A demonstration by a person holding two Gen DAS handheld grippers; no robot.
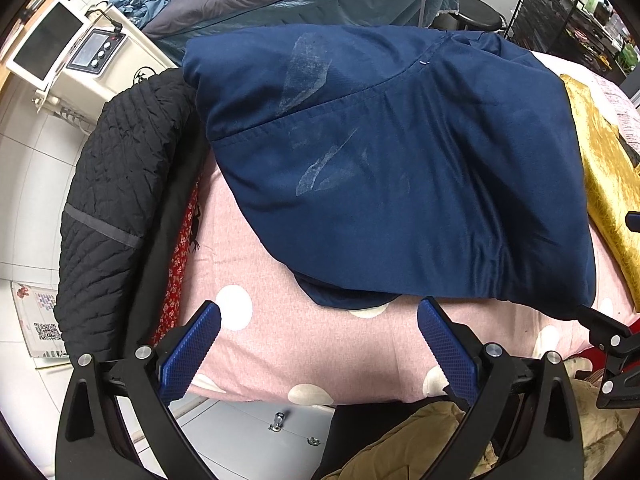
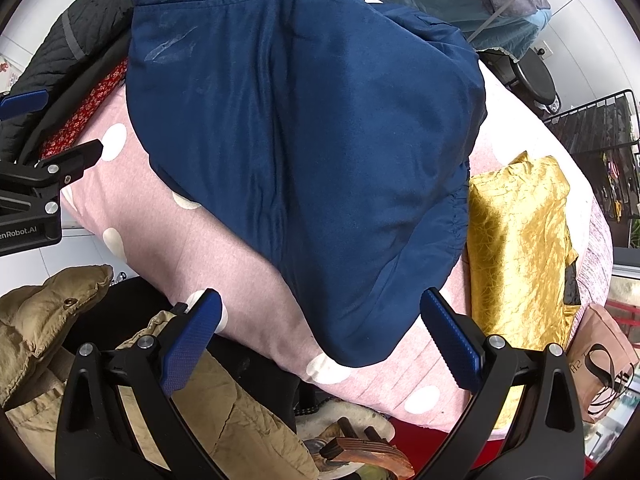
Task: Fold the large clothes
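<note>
A folded navy blue garment [image 1: 400, 168] lies on a pink sheet with white dots [image 1: 280, 344]; the right wrist view shows it as a thick bundle [image 2: 304, 140]. My left gripper [image 1: 319, 318] hovers open just short of its near edge, nothing between the blue pads. My right gripper [image 2: 320, 308] is also open, its fingers on either side of the garment's near corner without touching it. Each gripper shows at the edge of the other's view: the right one [image 1: 612, 340], the left one [image 2: 44, 176].
A black quilted jacket [image 1: 116, 200] hangs off the left side beside a red patterned cloth [image 1: 180, 264]. A folded gold fabric [image 2: 520, 232] lies to the right. A khaki coat [image 2: 132, 380] sits below near me. A white machine [image 1: 92, 56] stands left, black shelving [image 1: 568, 16] far right.
</note>
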